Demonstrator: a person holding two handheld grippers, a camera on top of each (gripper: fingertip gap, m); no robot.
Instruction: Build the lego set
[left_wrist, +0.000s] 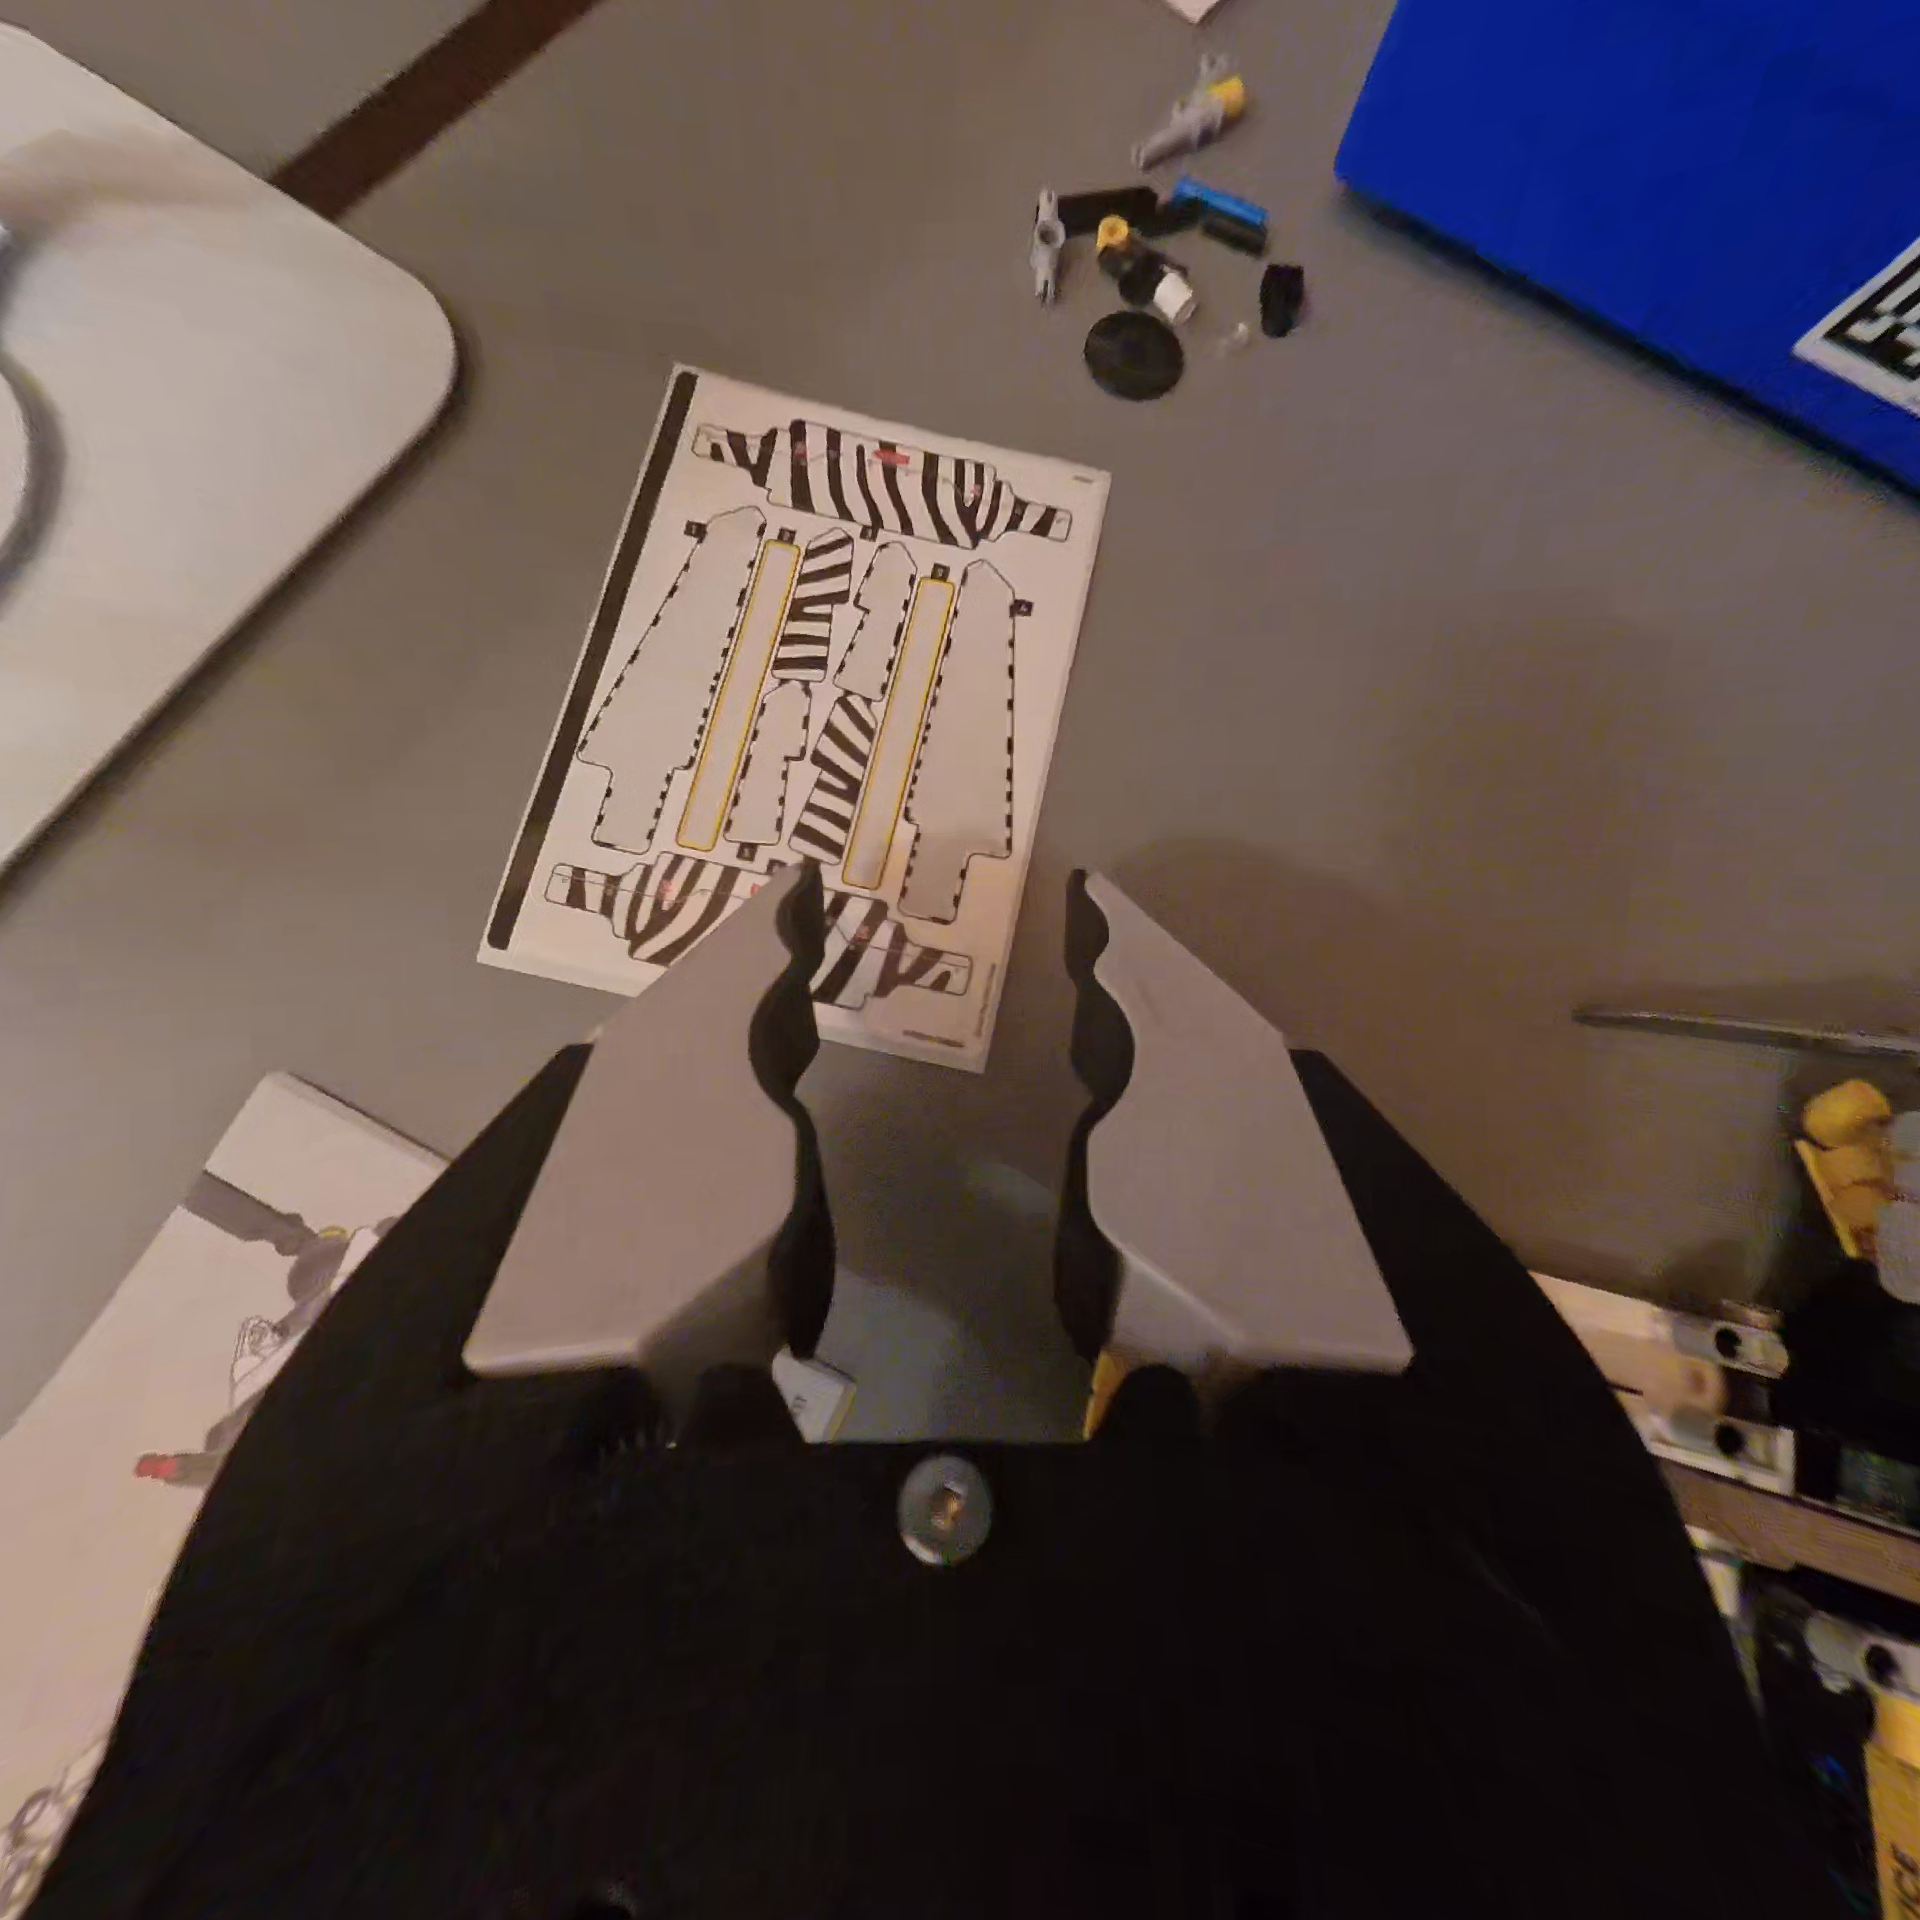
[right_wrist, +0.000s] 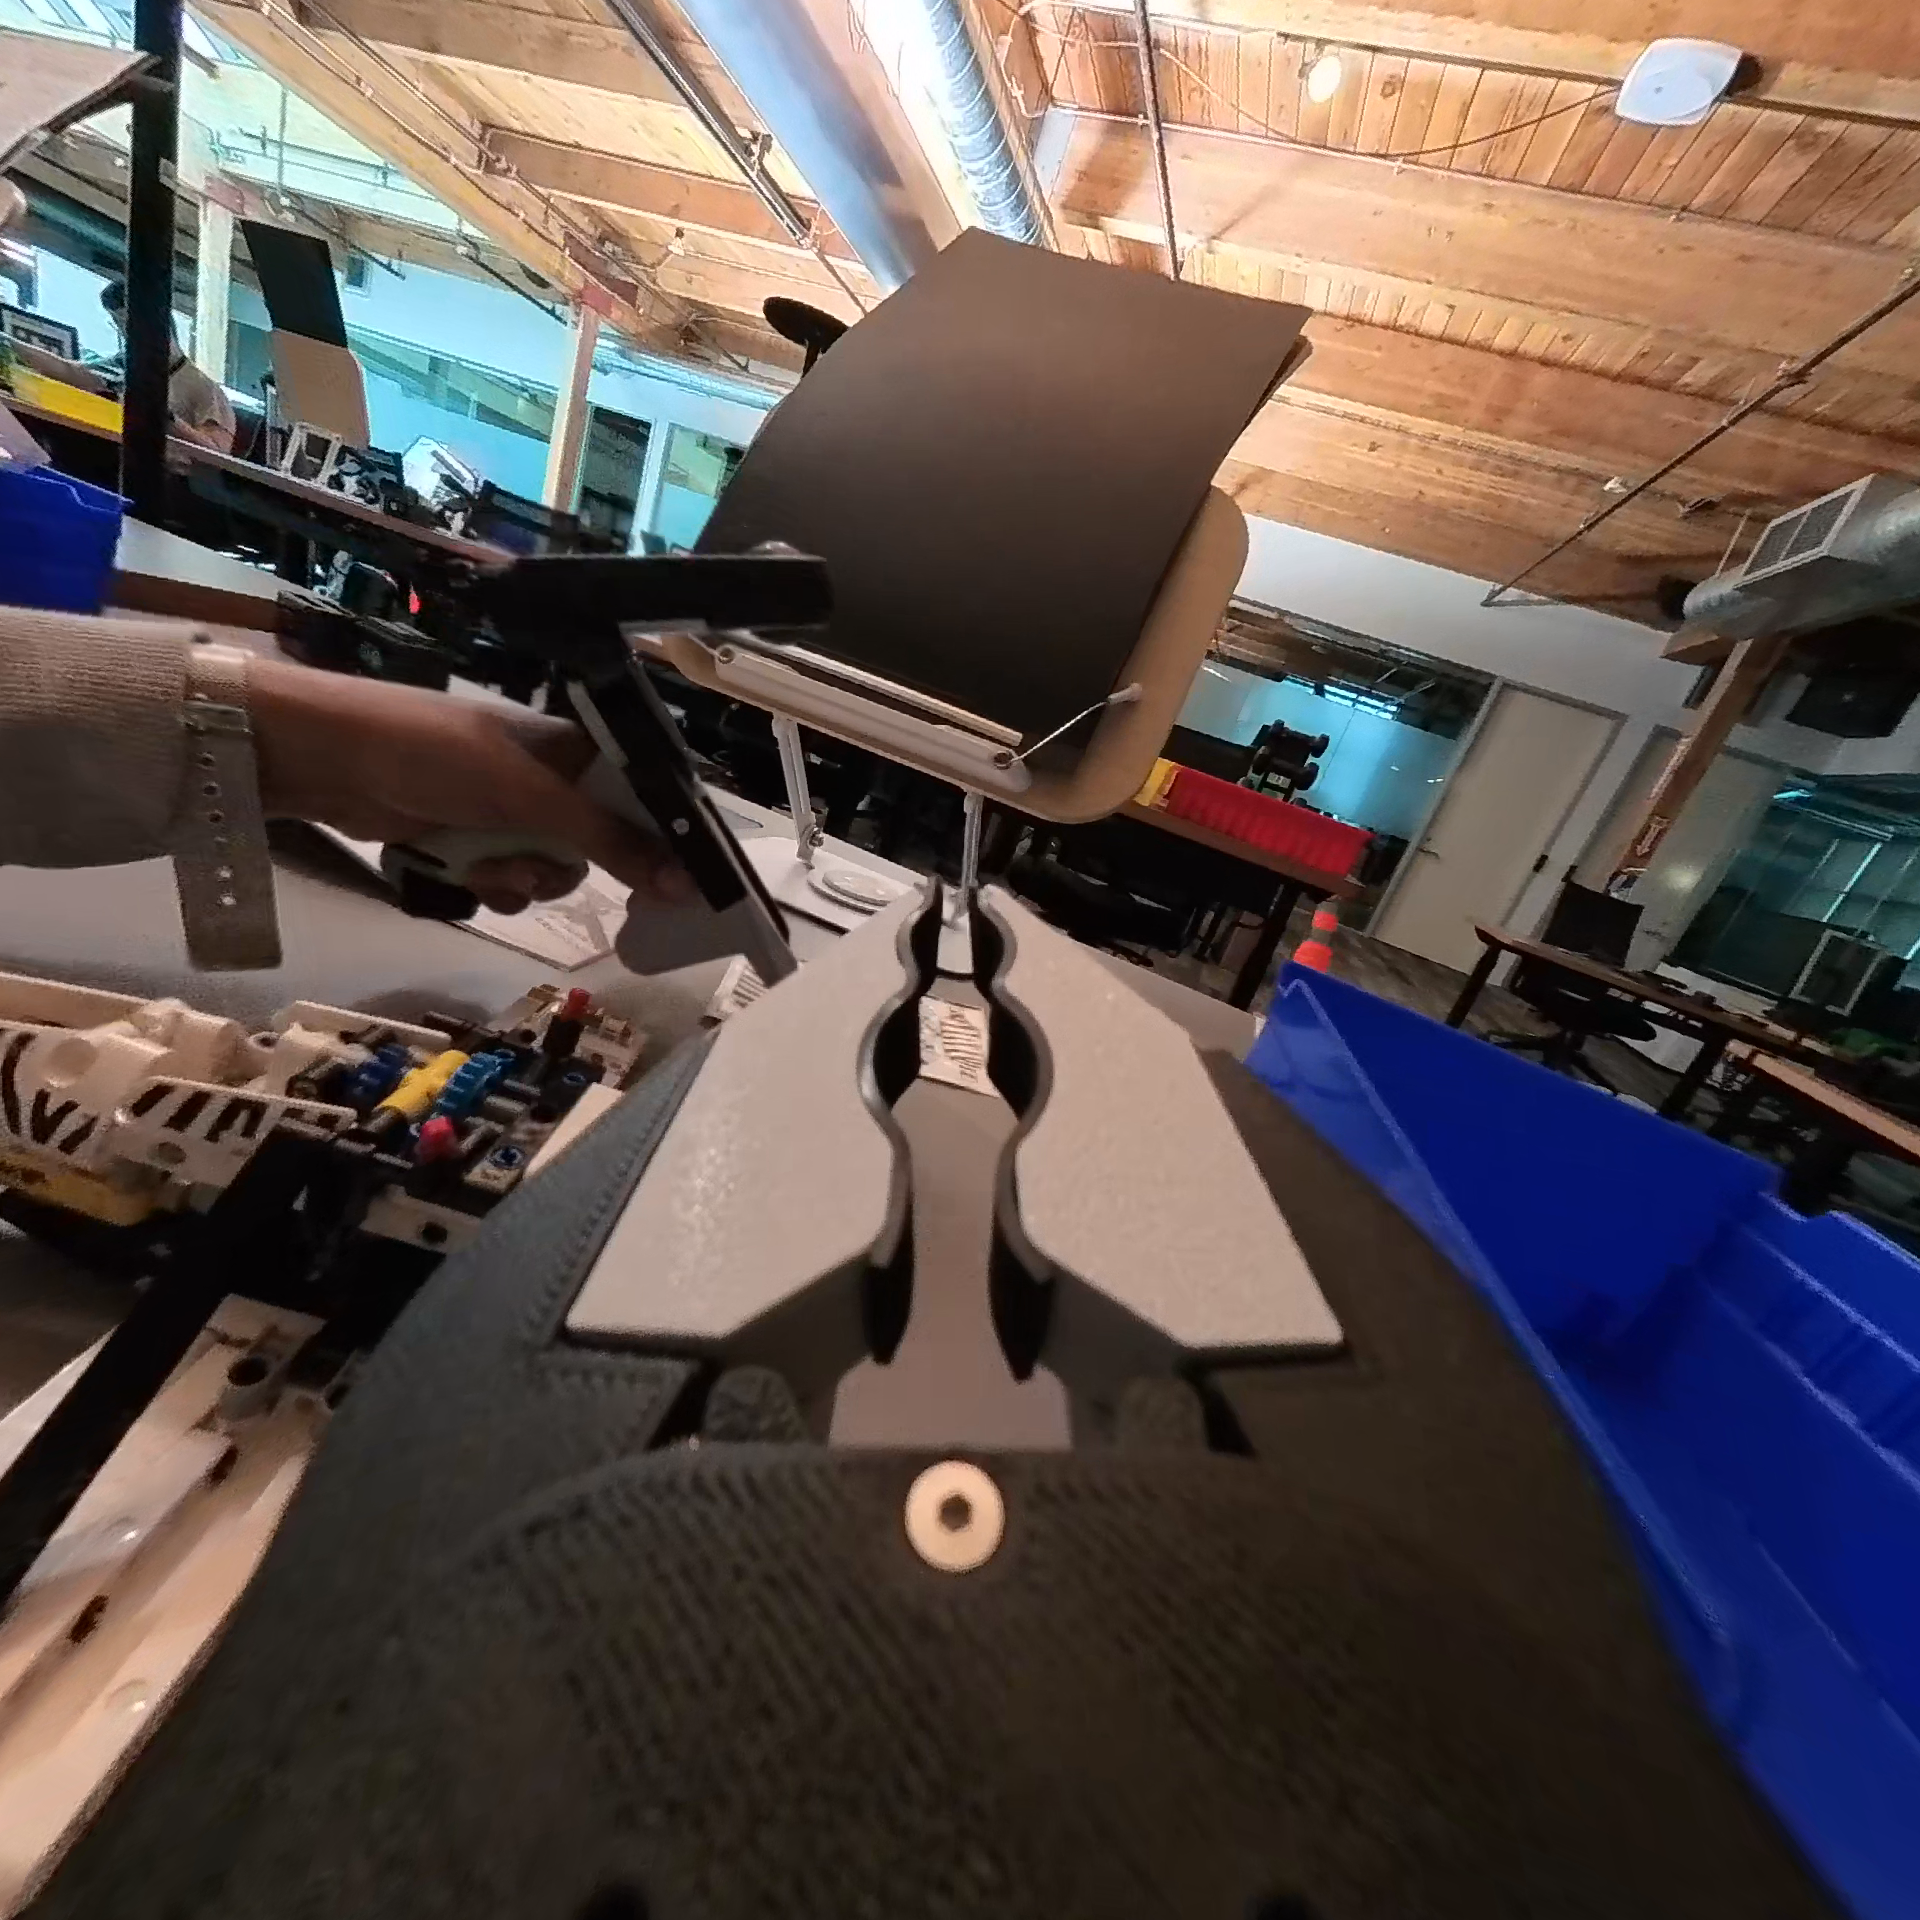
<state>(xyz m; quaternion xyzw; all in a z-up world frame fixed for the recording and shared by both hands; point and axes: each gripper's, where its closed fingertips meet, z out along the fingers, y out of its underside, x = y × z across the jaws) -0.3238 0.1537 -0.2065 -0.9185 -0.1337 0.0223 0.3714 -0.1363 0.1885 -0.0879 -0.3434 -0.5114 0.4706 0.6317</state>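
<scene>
The half-built lego model (right_wrist: 260, 1091), white with zebra stripes, lay on the grey table (left_wrist: 1351, 727) to the left of my right gripper (right_wrist: 961, 914). That gripper's jaws were nearly together, holding nothing, pointed up and away, so I think it was waiting. My left gripper (left_wrist: 940, 883) hung over the sticker sheet (left_wrist: 810, 675), jaws apart and empty, maybe ready to pick. Loose small pieces (left_wrist: 1153, 260) sat beyond the sheet, near the blue bin (left_wrist: 1610, 156).

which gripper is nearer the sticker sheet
Left. The left gripper hovers open over the sticker sheet's near edge; the right gripper sits farther back beside the blue bin.
</scene>
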